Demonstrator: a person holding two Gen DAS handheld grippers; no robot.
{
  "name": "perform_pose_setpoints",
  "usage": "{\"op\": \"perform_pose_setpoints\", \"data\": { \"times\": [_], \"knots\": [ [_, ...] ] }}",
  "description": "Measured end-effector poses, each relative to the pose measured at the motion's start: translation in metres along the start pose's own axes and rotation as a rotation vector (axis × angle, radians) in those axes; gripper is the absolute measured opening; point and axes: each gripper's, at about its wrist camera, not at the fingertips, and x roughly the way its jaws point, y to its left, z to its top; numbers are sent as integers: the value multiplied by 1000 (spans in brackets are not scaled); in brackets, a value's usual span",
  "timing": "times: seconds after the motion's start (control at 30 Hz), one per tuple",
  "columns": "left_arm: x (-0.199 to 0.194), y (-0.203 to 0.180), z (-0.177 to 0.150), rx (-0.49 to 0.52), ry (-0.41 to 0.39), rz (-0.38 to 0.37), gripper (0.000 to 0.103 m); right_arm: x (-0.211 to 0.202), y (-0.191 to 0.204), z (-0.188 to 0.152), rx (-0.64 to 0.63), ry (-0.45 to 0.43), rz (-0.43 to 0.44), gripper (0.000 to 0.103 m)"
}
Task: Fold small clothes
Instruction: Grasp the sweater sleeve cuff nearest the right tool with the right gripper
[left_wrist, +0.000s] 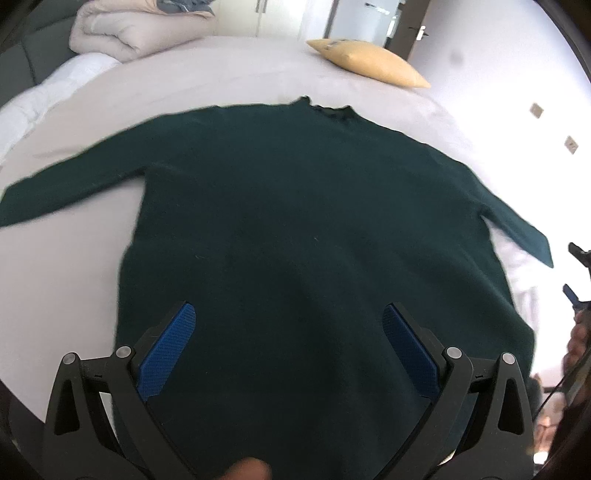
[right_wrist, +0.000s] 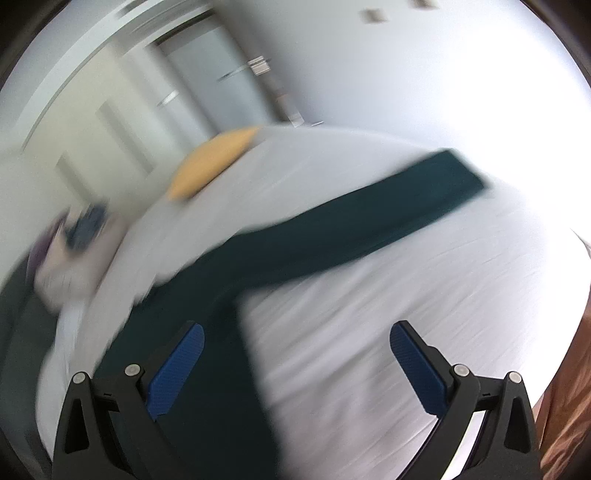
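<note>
While the dark green sweater (left_wrist: 314, 221) lies flat on the pale bed sheet (left_wrist: 229, 77), front or back uncertain, both sleeves stretch outward and its collar points toward the far edge of the bed. Left gripper (left_wrist: 289, 325) hovers over the lower body of the garment, jaws spread wide, blue pads (left_wrist: 168, 350) clear of any fabric — nothing held. Right gripper (right_wrist: 295, 360) is likewise spread apart and empty; it sits above the sweater's right side, one pad over the green cloth, the other over bare sheet. That view is motion-blurred. Sweater's right sleeve (right_wrist: 369, 218) runs diagonally away across the sheet. Yellow pillow (left_wrist: 369, 61) rests near the far edge; a folded beige duvet (left_wrist: 129, 29) lies at the far left corner.
</note>
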Motion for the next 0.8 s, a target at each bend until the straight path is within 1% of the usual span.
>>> {"op": "perform_pose_setpoints", "data": {
  "times": [0.07,0.1,0.13,0.2,0.23,0.3,0.37,0.47,0.53,0.6,0.63,0.67,0.7,0.73,0.77,0.8],
  "knots": [
    [1,-1,4,0,-21,10,103,8,-33,19,90,-25,-10,103],
    [4,-2,9,-3,-29,10,103,16,-58,34,164,-34,-25,103],
    [7,-3,14,-8,-37,11,103,21,-69,40,196,-35,-27,103],
    [9,-5,21,-15,-50,6,103,38,-102,59,299,-38,-35,103],
    [13,-7,27,-16,-59,2,103,44,-111,62,329,-37,-36,103],
    [18,-12,36,-12,-74,-3,103,61,-133,73,425,-22,-40,97],
    [22,-19,45,-6,-86,-17,103,66,-138,80,454,-47,-31,97],
    [31,-28,53,1,-81,-66,103,75,-133,97,433,-77,-53,97],
    [40,-34,60,3,-73,-104,103,83,-122,102,406,-91,-61,95],
    [47,-40,64,10,-66,-129,103,89,-121,105,383,-104,-80,82],
    [51,-43,66,17,-63,-142,103,90,-121,105,385,-109,-84,79],
    [53,-45,67,23,-62,-150,103,91,-119,106,388,-116,-81,70],
    [56,-47,68,29,-59,-161,103,91,-119,107,384,-118,-77,55],
    [60,-49,70,35,-55,-173,103,90,-122,108,379,-110,-73,47],
    [64,-50,72,38,-51,-184,103,90,-122,108,377,-100,-78,34],
    [66,-52,74,39,-48,-196,103,88,-119,108,370,-95,-90,23]
  ]
}}
